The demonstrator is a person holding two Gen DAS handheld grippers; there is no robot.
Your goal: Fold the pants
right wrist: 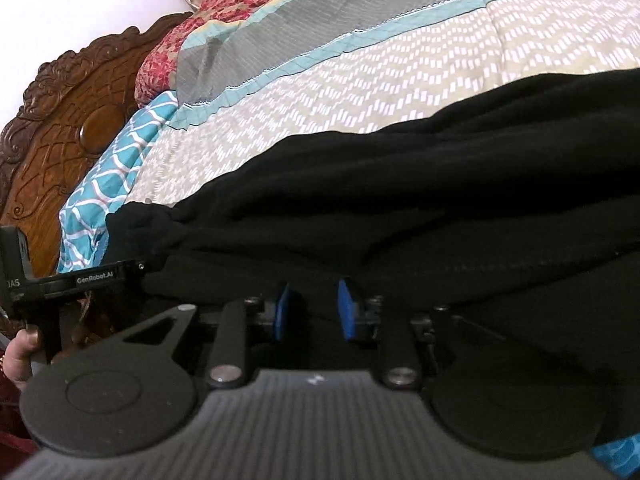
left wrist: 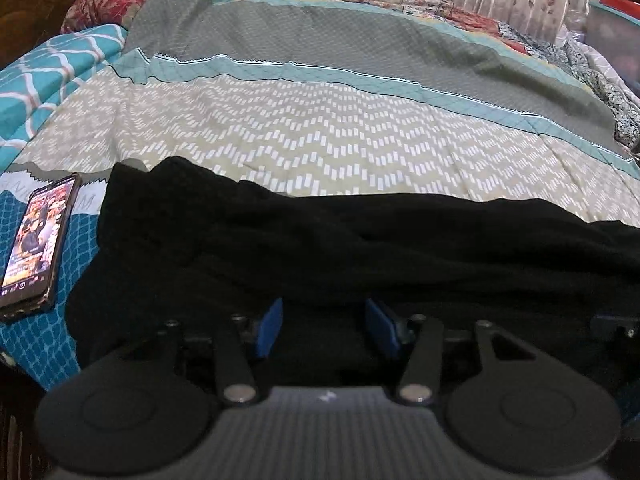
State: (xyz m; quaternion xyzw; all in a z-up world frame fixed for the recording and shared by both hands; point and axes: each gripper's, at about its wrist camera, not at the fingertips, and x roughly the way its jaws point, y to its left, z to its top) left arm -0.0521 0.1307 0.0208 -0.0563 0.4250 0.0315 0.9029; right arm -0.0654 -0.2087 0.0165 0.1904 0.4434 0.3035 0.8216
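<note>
The black pants point(left wrist: 360, 248) lay in a long, rumpled band across the near edge of the bed, on the patterned quilt point(left wrist: 320, 132), running from the phone side off past the right of the left wrist view. They looked gathered lengthwise, so the work seemed to sit at an early fold: legs brought together, the length not yet halved.

The left claw point(left wrist: 325, 330) hung low over the near hem of the cloth with its blue pads point(left wrist: 269, 330) spread apart; dark fabric showed in the gap, but the pads did not appear to press on it. The right claw point(right wrist: 314, 310) stood narrower, its pads also parted above black cloth. Black on black made it hard to be sure, but no fold seemed pinched in either.

The next move probably called for each claw to close on an edge of the band, lift together, and carry one end over the other without dragging the pile off the bed.

A phone point(left wrist: 34, 240) with a lit screen lay on the quilt just beside the pants' left end and could have been swept by the cloth. A teal lattice-print pillow point(right wrist: 116, 176) and a red floral cover point(right wrist: 224, 12) lay toward the carved wooden headboard point(right wrist: 60, 120). A hand point(right wrist: 22, 356) gripped the other tool's handle at the right wrist view's left edge.
</note>
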